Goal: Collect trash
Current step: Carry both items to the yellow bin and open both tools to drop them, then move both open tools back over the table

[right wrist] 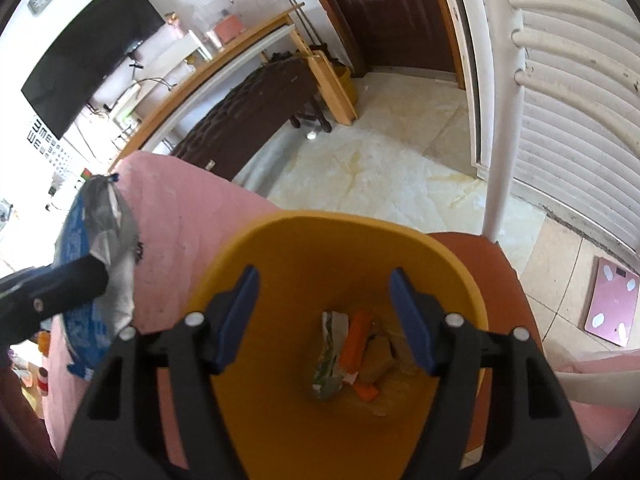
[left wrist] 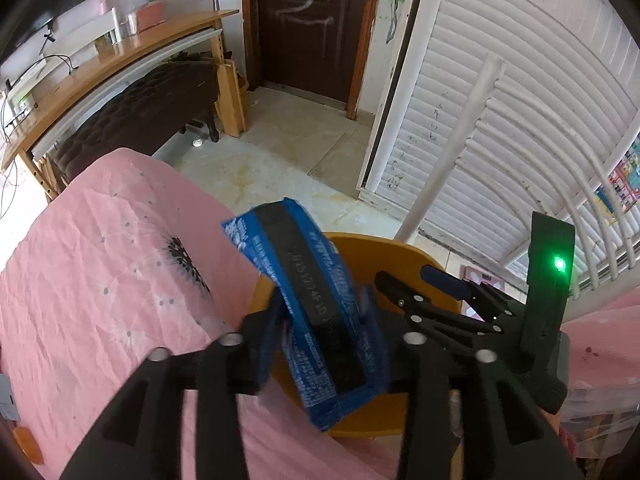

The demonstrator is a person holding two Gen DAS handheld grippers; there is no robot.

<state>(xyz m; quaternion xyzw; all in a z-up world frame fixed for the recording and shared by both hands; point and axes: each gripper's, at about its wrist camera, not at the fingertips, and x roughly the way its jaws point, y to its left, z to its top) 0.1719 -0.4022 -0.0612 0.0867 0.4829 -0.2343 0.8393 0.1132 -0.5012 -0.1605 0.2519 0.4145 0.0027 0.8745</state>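
left gripper (left wrist: 320, 344): jaws apart, blue wrapper (left wrist: 316, 300) loose between them above the yellow bin's (left wrist: 404, 252) rim | right gripper (right wrist: 324, 320): jaws wide, nothing between, over bin mouth | bin: beside pink bed (left wrist: 100, 260), wrappers (right wrist: 348, 356) at its bottom

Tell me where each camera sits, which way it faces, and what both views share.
Left wrist: on the left gripper, angled down at the blue wrapper between its fingers, over the orange bin; the right gripper shows.
Right wrist: on the right gripper, jaws open and empty, looking into the bin at trash.
Shared: bin, wrapper, pink bedspread, brown door.
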